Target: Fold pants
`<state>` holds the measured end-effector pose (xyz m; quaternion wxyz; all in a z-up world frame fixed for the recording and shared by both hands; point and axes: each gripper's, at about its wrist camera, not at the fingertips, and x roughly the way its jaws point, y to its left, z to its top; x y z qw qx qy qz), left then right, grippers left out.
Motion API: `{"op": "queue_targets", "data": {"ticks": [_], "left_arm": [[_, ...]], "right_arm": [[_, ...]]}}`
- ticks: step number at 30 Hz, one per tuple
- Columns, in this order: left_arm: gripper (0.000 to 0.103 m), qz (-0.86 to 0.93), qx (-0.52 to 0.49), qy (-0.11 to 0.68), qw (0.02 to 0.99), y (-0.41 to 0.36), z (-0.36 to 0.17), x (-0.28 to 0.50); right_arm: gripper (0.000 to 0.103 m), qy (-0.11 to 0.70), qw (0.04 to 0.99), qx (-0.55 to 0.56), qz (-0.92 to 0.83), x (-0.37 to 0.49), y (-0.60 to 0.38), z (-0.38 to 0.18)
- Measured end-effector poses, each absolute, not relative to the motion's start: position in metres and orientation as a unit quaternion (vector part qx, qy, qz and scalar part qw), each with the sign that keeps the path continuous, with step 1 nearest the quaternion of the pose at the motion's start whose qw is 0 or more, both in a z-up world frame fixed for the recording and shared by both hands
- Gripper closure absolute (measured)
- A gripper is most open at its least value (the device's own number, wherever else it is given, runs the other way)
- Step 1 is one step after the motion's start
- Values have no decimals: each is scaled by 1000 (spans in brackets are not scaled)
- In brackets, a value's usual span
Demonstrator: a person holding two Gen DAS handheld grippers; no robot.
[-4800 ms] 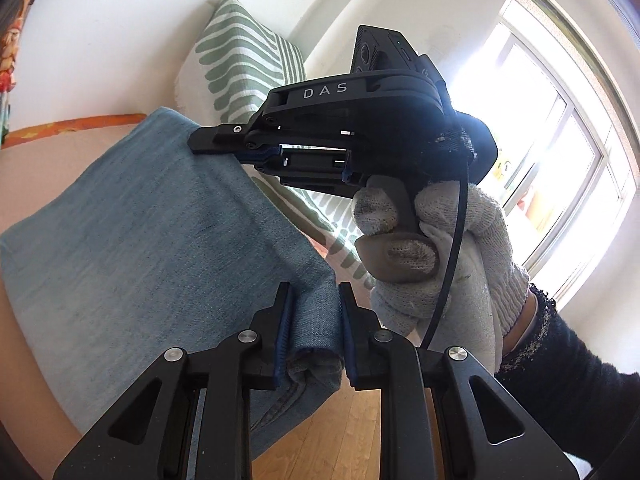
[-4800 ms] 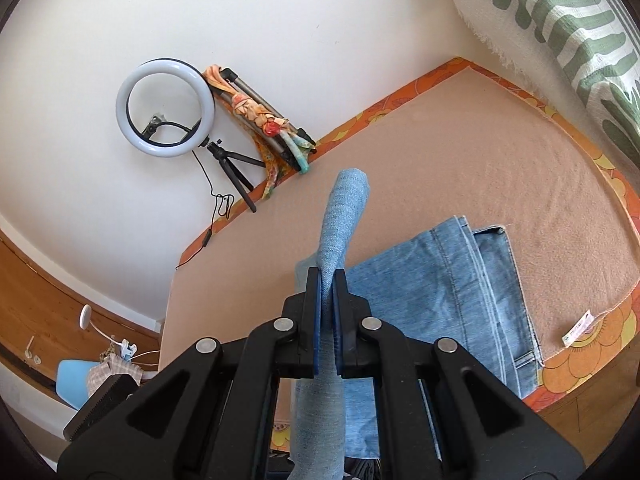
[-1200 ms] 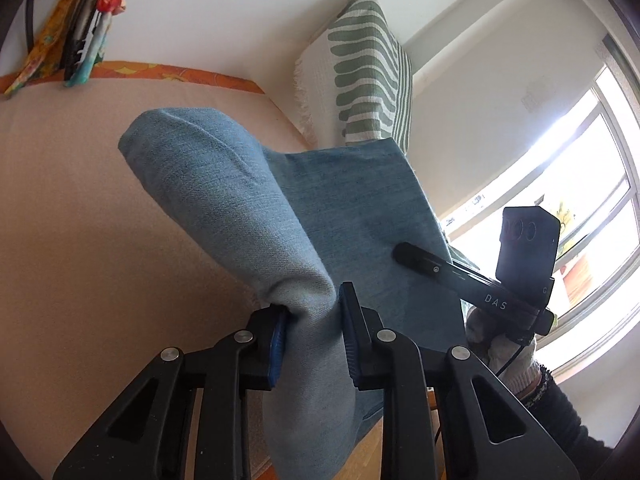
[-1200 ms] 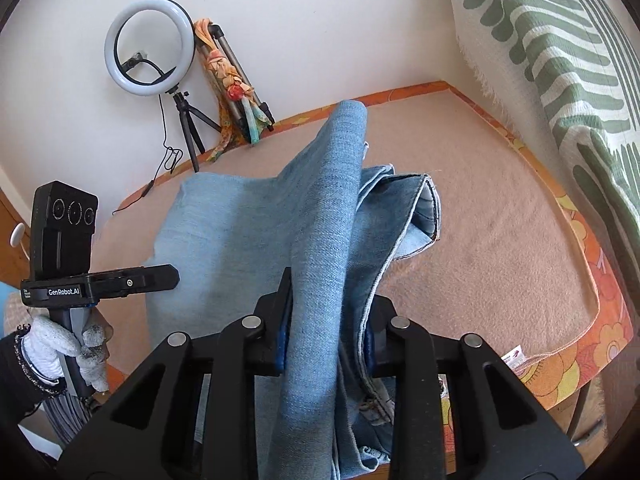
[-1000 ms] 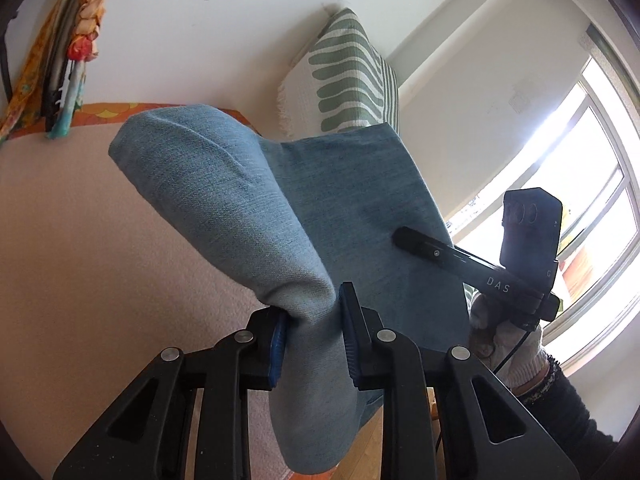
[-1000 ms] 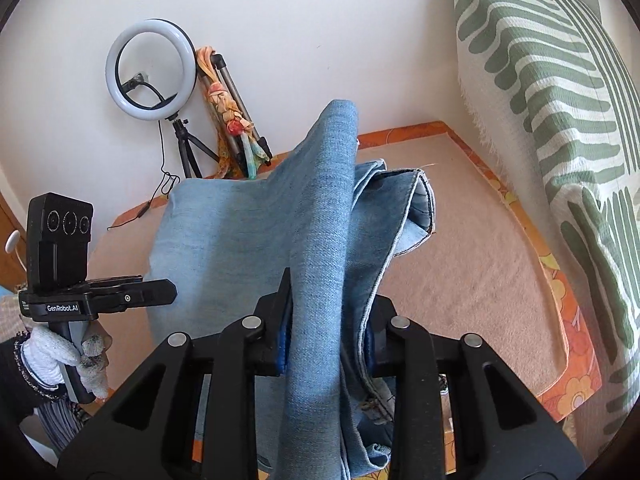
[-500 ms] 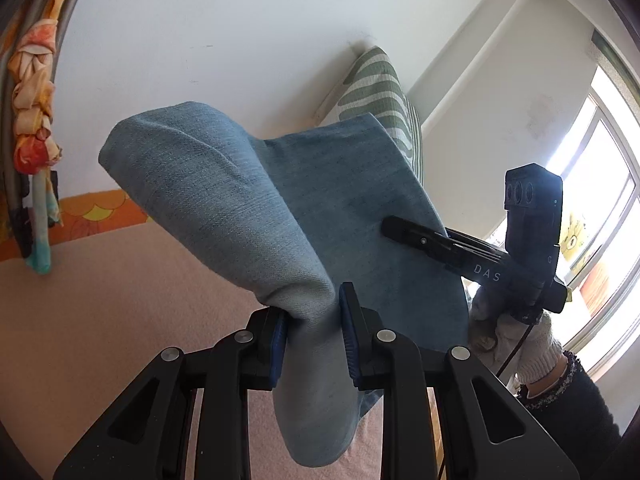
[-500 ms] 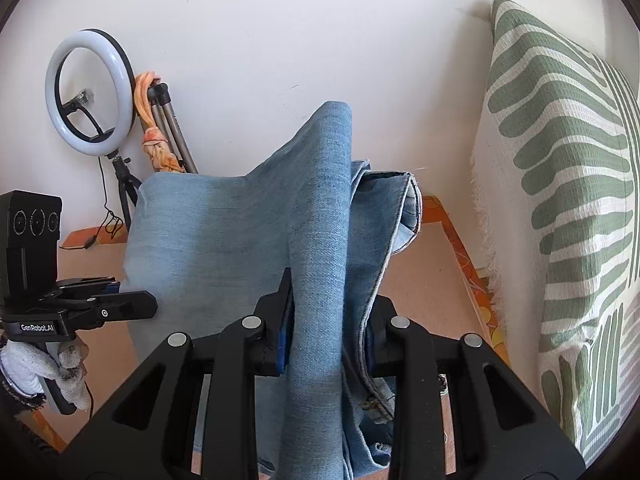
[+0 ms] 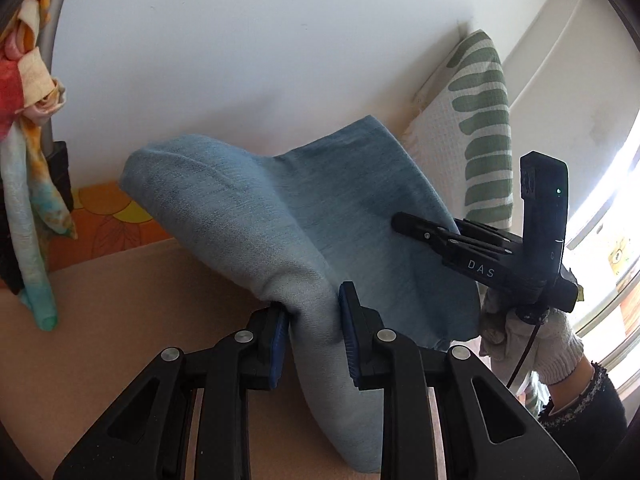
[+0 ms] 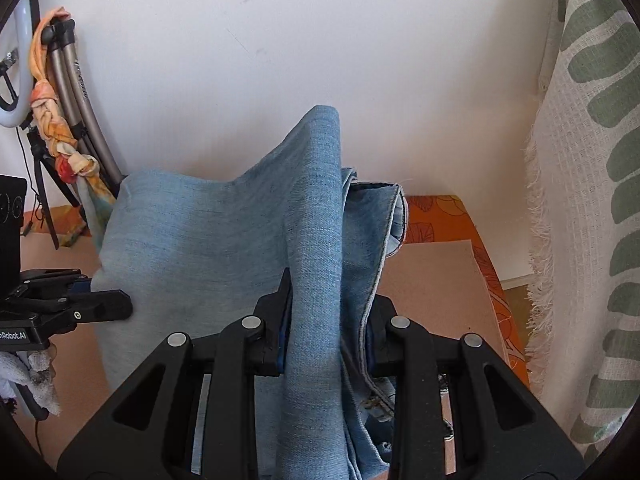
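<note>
Two tools pinch one pair of light-blue denim pants [image 9: 248, 216], held up off the bed [image 9: 120, 320] w/ a white wall behind. Left tool [image 9: 312, 332]: blue pads pressed onto a thick rounded bunch of cloth; fabric bulges up and left above the pads and hangs down between the arms. Right tool [image 10: 326, 320]: pads clamped on a tall folded ridge plus several layers to its right. Denim is pale, fine vertical weave, no big creases on the broad panel stretched between the two grips.

Right view only: hem edges w/ stitched seam at upper right of the pants [image 10: 394, 216], darker inner layers and a bit of stitching low down near the tool; ring light [image 10: 18, 60] and tripod legs [image 10: 80, 92] at left w/ a knotted orange scarf [image 10: 52, 120]; left tool [image 10: 80, 308] seen side-on, gripping the panel's left edge; orange-patterned bed border [image 10: 436, 216]; pillow [image 10: 580, 200] fills the right side.

Left view only: right tool [image 9: 404, 222] side-on, its finger lying across the denim, held by a white-gloved hand [image 9: 532, 336] w/ dark sleeve; bright window [image 9: 608, 220] at right; pillow [image 9: 480, 128] upright in the corner; scarf [image 9: 32, 184] hangs at far left.
</note>
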<state>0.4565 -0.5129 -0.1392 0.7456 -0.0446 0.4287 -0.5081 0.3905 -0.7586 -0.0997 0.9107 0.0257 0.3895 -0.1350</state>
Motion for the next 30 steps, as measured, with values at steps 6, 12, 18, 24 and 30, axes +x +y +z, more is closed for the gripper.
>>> {"op": "queue_targets", "data": {"ticks": [6,12,18,24,30], "left_arm": [[75,-463,3,432,774,-489,-154,467],[73,-473,-5,439,764,-465,-145,466],[51,-499,19,398,770,-439,-111,419],[50,-498,6,387,776,-392,-61,370],[33,-478,20,372,795,-358,-14,313]], "right_arm": [[45,411,877,23,-248,397,-790,-125],[35,399,870,82,-277,371,-796,-112],[26,395,874,50,-277,350,-751,-95],[21,368,889,68,-262,297,-696,-54],[9,341,900,65,-264,236,-634,-6]]}}
